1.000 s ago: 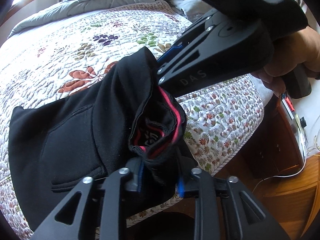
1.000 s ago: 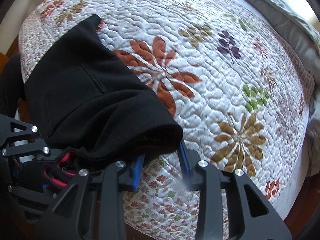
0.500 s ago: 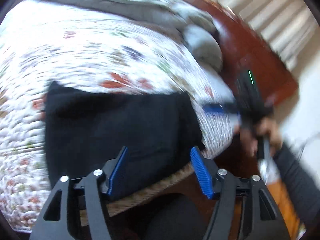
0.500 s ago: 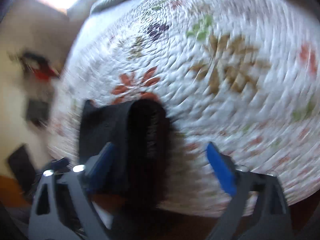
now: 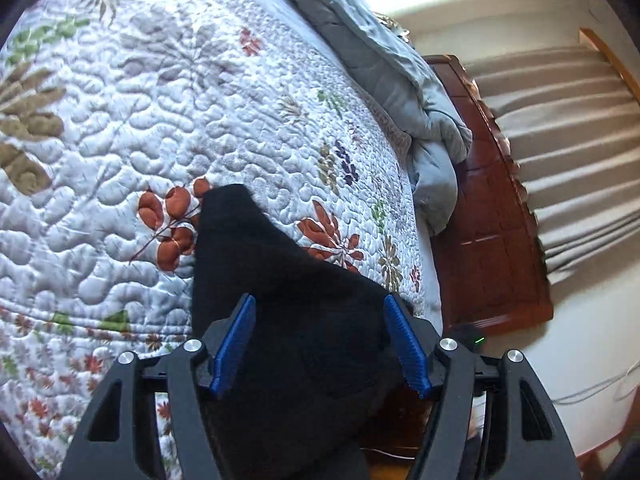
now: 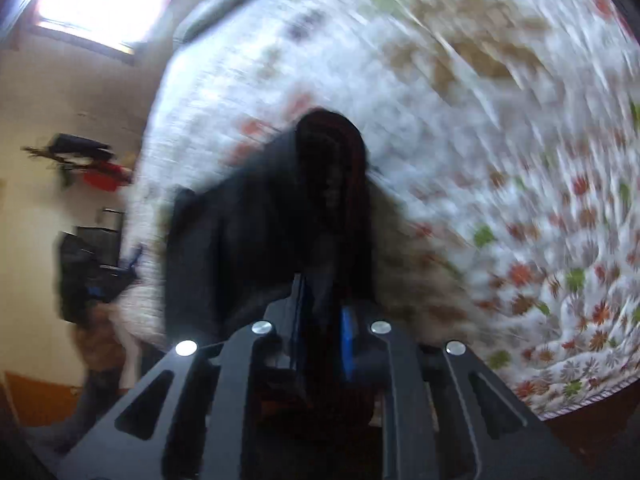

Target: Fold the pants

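Note:
Black pants [image 5: 288, 292] lie folded at the near edge of a floral quilt [image 5: 120, 128], one corner pointing up the bed. My left gripper [image 5: 320, 344] is open, its blue pads apart above the pants, touching nothing I can see. In the blurred right wrist view the pants [image 6: 280, 208] hang in a bunch with a red-trimmed waistband showing at the top. My right gripper [image 6: 322, 320] is shut on the black cloth. The left gripper shows dimly at the left edge of that view [image 6: 100, 276].
A grey duvet [image 5: 380, 60] is bunched along the far side of the bed. A dark wooden footboard [image 5: 492, 208] and pale curtains [image 5: 568, 128] stand to the right. The bed edge drops to a wooden floor [image 5: 392, 468] just below the pants.
My left gripper has let go of the waistband, opened and swung to look along the bed. My right gripper opened half a second ago and has shut on the cloth again, moving fast.

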Tool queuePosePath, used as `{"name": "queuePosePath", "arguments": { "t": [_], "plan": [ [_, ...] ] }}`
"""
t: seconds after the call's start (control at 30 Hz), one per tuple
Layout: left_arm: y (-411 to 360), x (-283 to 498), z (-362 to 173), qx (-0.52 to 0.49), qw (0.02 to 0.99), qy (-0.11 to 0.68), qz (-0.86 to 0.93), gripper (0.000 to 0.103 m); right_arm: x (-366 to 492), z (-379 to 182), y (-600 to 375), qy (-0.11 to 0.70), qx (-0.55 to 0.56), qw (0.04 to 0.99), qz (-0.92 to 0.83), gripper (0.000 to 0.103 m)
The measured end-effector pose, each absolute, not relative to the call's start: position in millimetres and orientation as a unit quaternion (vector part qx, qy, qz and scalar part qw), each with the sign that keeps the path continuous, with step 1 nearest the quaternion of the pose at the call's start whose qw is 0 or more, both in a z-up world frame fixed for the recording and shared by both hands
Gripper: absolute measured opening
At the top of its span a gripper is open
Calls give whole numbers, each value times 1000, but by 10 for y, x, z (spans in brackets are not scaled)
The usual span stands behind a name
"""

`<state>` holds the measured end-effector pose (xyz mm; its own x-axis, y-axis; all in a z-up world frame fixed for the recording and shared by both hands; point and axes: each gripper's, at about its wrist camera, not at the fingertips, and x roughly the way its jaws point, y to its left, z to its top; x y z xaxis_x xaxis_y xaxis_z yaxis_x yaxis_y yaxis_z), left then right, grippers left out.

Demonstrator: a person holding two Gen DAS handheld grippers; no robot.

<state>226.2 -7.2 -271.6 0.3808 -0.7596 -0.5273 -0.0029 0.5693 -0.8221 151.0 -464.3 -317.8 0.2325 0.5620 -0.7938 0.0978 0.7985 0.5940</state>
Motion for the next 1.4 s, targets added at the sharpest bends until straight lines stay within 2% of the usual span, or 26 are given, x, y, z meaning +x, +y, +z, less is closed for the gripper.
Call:
{"name": "queuePosePath", "arguments": {
  "t": [0.07, 0.1, 0.17, 0.2, 0.37, 0.47, 0.53, 0.57, 0.6, 0.63, 0.67, 0.7, 0.73, 0.8, 0.87, 0.93, 0.97, 1.07, 1.2, 1.23, 1.27, 1.3, 1.4],
  "plan": [
    [-101, 2332, -2784, -394, 726, 499, -261, 65, 1499, -3195, -4681, 585, 297, 737, 166, 19],
    [-90, 2342, -2779, -396, 723, 498, -268, 65, 1494, -3124, -4664, 575, 294, 743, 176, 27],
    [-114, 2384, -2729, -396, 721, 490, -287, 65, 1488, -2992, -4695, 569, 291, 745, 188, 38],
    [-114, 2408, -2705, -397, 720, 487, -295, 65, 1490, -2919, -4751, 563, 292, 750, 187, 40],
    [-142, 2600, -2749, -415, 693, 485, -337, 66, 1663, -2420, -4874, 502, 306, 786, 192, 39],
    [-238, 2716, -2891, -406, 684, 502, -339, 66, 1953, -2475, -4633, 514, 302, 768, 233, 39],
    [-288, 2771, -3006, -392, 689, 515, -326, 65, 2088, -2680, -4562, 537, 301, 752, 235, 28],
    [-296, 2803, -3090, -387, 692, 521, -316, 63, 2137, -2818, -4568, 549, 298, 748, 226, 12],
    [-291, 2822, -3163, -386, 694, 525, -306, 52, 2162, -2890, -4595, 555, 295, 748, 215, 0],
    [-263, 2832, -3233, -389, 692, 529, -298, 38, 2164, -3032, -4674, 560, 305, 743, 203, 0],
    [-223, 2851, -3352, -403, 684, 535, -290, 31, 2154, -3147, -4762, 559, 326, 735, 201, 0],
    [-185, 2851, -3420, -412, 678, 537, -287, 19, 2154, -3215, -4795, 555, 343, 730, 202, 0],
    [-152, 2854, -3480, -422, 672, 538, -285, 15, 2129, -3246, -4812, 549, 353, 729, 206, 0],
    [-104, 2832, -3515, -438, 663, 536, -285, 14, 2107, -3211, -4808, 546, 349, 733, 206, 0],
    [-74, 2775, -3403, -436, 670, 530, -282, 20, 2063, -3102, -4818, 537, 356, 736, 209, 0],
    [-23, 2687, -3242, -426, 686, 519, -281, 40, 1958, -2899, -4836, 518, 364, 745, 210, 10],
    [5, 2598, -3105, -414, 699, 511, -282, 42, 1869, -2788, -4816, 512, 360, 750, 213, 14],
    [41, 2244, -2753, -394, 716, 484, -312, 51, 1546, -2519, -4745, 504, 340, 757, 241, 14],
    [-106, 1829, -2685, -360, 714, 494, -339, 51, 1227, -2585, -4562, 526, 320, 747, 253, 14],
    [-142, 1759, -2728, -348, 715, 501, -341, 51, 1160, -2710, -4560, 542, 311, 744, 236, 11],
    [-209, 1702, -2834, -331, 716, 517, -332, 51, 1121, -2832, -4578, 555, 307, 742, 219, 1],
    [-249, 1670, -2955, -325, 711, 531, -328, 50, 1076, -2951, -4622, 565, 308, 738, 203, 0],
    [-216, 1661, -3242, -332, 702, 548, -311, 29, 983, -3159, -4806, 550, 365, 724, 198, 0]
  ]
}}
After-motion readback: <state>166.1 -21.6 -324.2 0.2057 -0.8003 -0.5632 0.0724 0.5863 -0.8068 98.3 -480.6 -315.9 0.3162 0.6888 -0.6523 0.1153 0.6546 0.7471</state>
